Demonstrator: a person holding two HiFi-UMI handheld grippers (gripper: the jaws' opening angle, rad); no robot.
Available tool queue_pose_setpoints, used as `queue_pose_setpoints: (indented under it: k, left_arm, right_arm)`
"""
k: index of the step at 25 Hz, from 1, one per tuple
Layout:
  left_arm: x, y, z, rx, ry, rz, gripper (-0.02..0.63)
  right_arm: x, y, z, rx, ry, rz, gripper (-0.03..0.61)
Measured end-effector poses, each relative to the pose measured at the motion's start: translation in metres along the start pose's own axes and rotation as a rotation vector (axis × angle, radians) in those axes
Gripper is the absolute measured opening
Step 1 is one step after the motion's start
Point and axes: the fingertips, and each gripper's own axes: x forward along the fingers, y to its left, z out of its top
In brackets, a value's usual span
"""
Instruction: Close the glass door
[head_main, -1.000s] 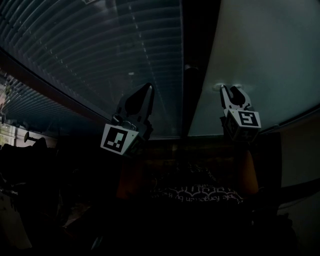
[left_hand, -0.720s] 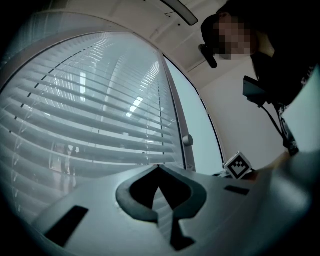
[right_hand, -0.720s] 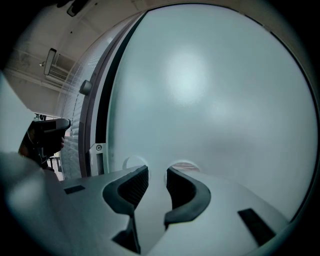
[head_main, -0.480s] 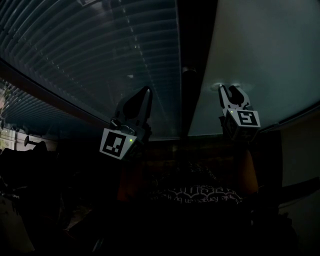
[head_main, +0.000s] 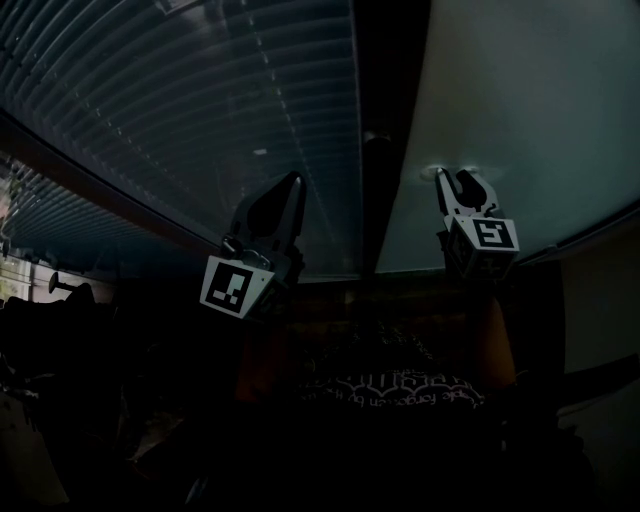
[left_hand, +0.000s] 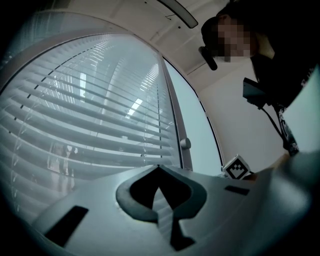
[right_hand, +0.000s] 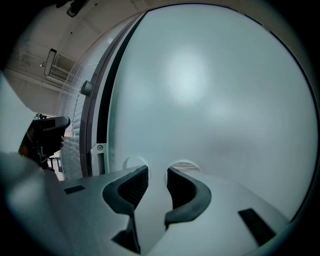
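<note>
right gripper (head_main: 457, 176) level at glass door (right_hand: 210, 100)

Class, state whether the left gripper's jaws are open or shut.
Shut: the left gripper shows its two tips meeting, nothing between.

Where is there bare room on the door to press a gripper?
The frosted door is bare above and right of the right gripper. It is crowded along the frame, between that gripper and the left gripper.
</note>
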Motion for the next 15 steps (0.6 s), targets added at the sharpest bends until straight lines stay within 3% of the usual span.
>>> queue_pose_setpoints:
  k: [7,15]
  left_arm:
    - [-0.001,-0.002,0.002,0.0,-0.008,-0.01,0.002]
    - [-0.008,-0.011,0.007,0.003,-0.009,-0.023,0.002]
  right_arm:
    - [-0.003,0.003,-0.001,-0.048,0.015,-0.014,0.112]
    - [-0.034,0.006,0.004,-0.024,0.009,-0.016,0.11]
